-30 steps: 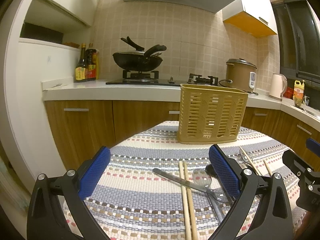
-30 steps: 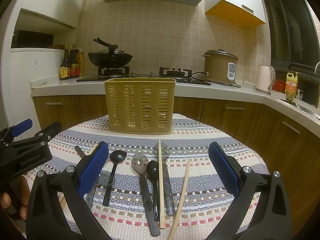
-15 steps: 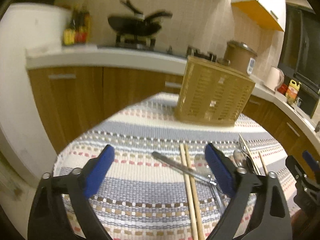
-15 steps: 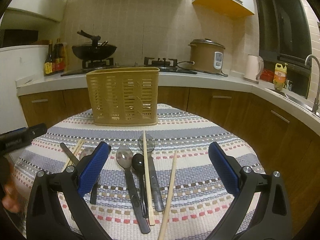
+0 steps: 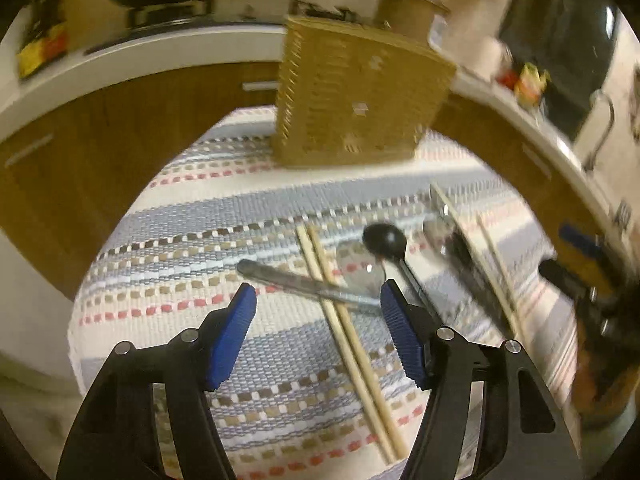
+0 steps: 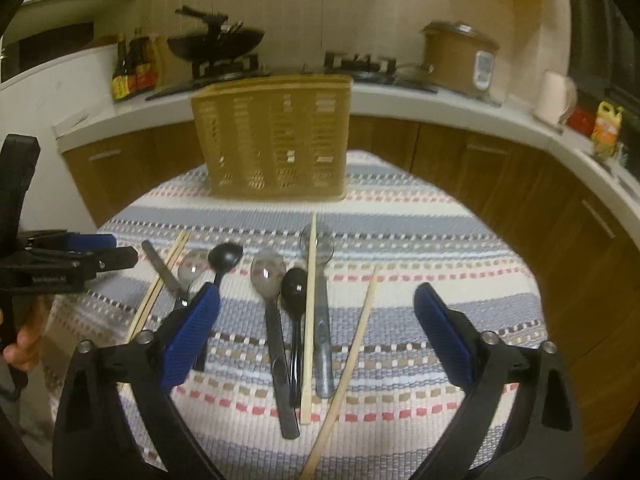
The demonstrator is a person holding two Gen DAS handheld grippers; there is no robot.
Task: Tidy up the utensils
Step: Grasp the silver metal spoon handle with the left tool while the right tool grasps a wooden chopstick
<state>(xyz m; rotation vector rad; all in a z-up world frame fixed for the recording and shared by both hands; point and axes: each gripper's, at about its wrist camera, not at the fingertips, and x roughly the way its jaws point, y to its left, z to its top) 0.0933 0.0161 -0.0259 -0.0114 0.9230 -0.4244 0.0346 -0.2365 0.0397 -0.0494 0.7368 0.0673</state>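
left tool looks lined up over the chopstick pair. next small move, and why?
Probably lower the left tool onto the chopstick pair and close. Its blue pads stand open and empty, with the pair lying side by side on the striped cloth between them. A metal utensil lies across the pair, so grip nearer the camera than that crossing. The basket stands upright beyond.

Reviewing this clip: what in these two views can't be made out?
- Inside of the utensil basket: both views look at its slatted wall from the side, so its contents and compartments are hidden.
- Right-hand spoons and chopsticks, left wrist view: smeared by motion blur.
- Black spoon handle, right wrist view: hidden behind the right gripper fingers.
- Paired chopsticks, left wrist view: near ends cut off behind a finger.
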